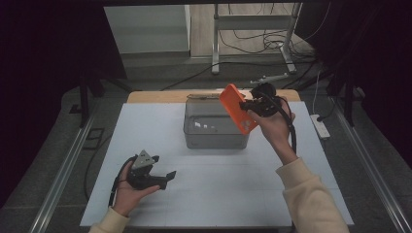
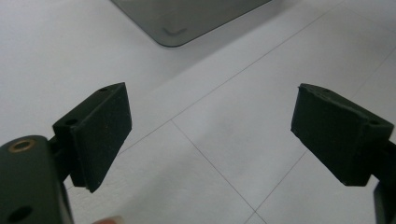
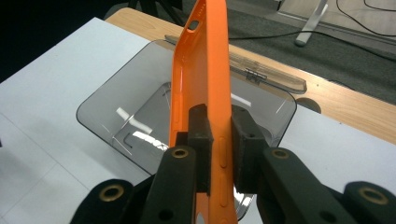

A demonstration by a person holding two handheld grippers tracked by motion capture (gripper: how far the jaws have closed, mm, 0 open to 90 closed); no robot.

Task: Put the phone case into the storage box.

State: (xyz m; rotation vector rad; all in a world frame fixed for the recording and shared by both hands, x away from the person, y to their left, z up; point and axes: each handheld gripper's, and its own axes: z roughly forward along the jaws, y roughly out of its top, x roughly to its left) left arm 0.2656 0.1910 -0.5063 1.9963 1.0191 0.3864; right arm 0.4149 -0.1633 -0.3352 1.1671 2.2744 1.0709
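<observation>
Clamping an orange phone case [image 3: 205, 88] by its edge, the right claw [image 3: 222, 144] has both black pads pressed flat against the thin shell. In the high view that right claw [image 1: 250, 104] is raised at about one o'clock from the middle of the worktop [image 1: 145, 126], and the phone case [image 1: 235, 108] hangs tilted just over the right rim of a clear smoky box [image 1: 214, 133]. From the right gripper view the box [image 3: 107, 112] lies open below the case, its lid [image 3: 261, 74] lying behind it toward the wooden edge.

At about seven o'clock, the left claw [image 1: 163, 177] rests low on the worktop in the person's hand, well apart from the box. Its jaws stand wide apart in the left gripper view [image 2: 210, 135], with bare white worktop [image 2: 210, 154] between them and a corner of the box [image 2: 177, 23] at twelve o'clock.
</observation>
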